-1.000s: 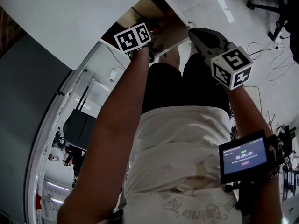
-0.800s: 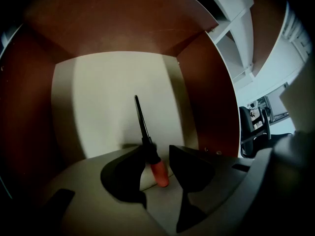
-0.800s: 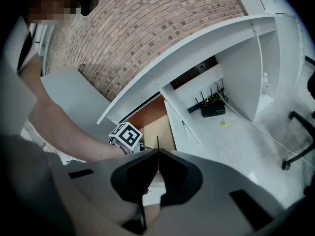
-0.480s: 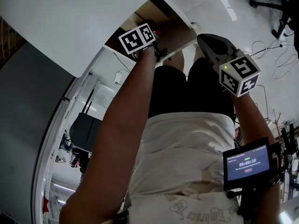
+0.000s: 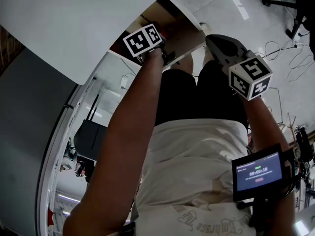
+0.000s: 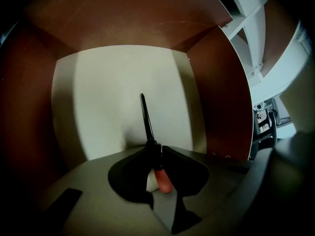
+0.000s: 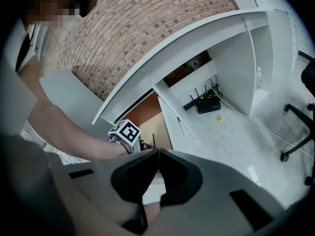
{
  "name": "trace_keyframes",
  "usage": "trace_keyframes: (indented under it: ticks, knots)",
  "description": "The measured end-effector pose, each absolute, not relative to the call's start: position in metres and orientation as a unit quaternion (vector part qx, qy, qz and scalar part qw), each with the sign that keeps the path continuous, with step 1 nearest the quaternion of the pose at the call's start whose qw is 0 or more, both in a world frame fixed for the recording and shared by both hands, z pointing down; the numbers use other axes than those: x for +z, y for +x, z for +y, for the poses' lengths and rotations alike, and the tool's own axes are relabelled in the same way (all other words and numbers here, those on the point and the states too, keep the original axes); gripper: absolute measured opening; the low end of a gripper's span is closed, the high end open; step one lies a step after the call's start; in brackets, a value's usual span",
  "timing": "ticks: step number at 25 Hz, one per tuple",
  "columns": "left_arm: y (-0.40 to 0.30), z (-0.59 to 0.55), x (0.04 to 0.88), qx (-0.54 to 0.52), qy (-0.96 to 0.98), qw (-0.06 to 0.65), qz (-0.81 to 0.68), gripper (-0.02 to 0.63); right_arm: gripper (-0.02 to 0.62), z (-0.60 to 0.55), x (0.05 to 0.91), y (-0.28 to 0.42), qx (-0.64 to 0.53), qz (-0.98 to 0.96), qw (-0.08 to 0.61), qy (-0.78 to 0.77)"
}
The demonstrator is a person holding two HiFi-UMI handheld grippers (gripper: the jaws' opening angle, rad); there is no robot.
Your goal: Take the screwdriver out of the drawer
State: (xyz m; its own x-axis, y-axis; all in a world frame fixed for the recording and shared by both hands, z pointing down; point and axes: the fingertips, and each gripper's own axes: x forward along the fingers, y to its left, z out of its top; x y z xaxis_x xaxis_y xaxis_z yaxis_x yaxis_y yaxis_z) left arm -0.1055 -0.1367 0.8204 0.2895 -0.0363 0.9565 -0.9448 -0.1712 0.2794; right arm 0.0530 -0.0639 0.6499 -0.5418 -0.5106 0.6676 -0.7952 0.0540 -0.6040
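red-brown wood walls (image 6: 216,82) box in the drawer's pale floor (image 6: 103,92), seen thru the left gripper view. the left gripper (image 6: 153,149) points steeply down into the drawer, and its jaws have just been closing w/ the screwdriver (image 6: 146,122) between them; they now pinch it where the black shaft meets the orange handle (image 6: 163,181). the shaft sticks out ahead of the jaws over the floor, the handle end sits back behind the tips. so the screwdriver is inside the drawer, in the left gripper's grip; can't tell if its tip touches the floor or hangs just above it. in the head view the left gripper's marker cube (image 5: 142,39) sits at the open drawer's edge, under the white desk top (image 5: 64,28), w/ the person's bare forearm (image 5: 133,132) running up to it. the right gripper (image 7: 158,154) is outside the drawer, off to the right of it and apart from it, jaws pressed together w/ nothing between them; its marker cube (image 5: 250,77) shows over the person's lap. a small lit screen (image 5: 258,171) is strapped by the right wrist. right gripper view also catches a brick wall (image 7: 147,23) and a black box w/ antennas (image 7: 209,103) on the floor under the desk.
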Motion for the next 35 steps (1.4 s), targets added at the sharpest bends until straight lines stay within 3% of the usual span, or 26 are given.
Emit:
trace_keyframes:
  ticks: [35]
  knots:
    - [-0.110,-0.121,0.788,0.390,0.668,0.486,-0.407,0.067,0.025,-0.041,0.651,0.046,0.488,-0.744,0.170,0.423]
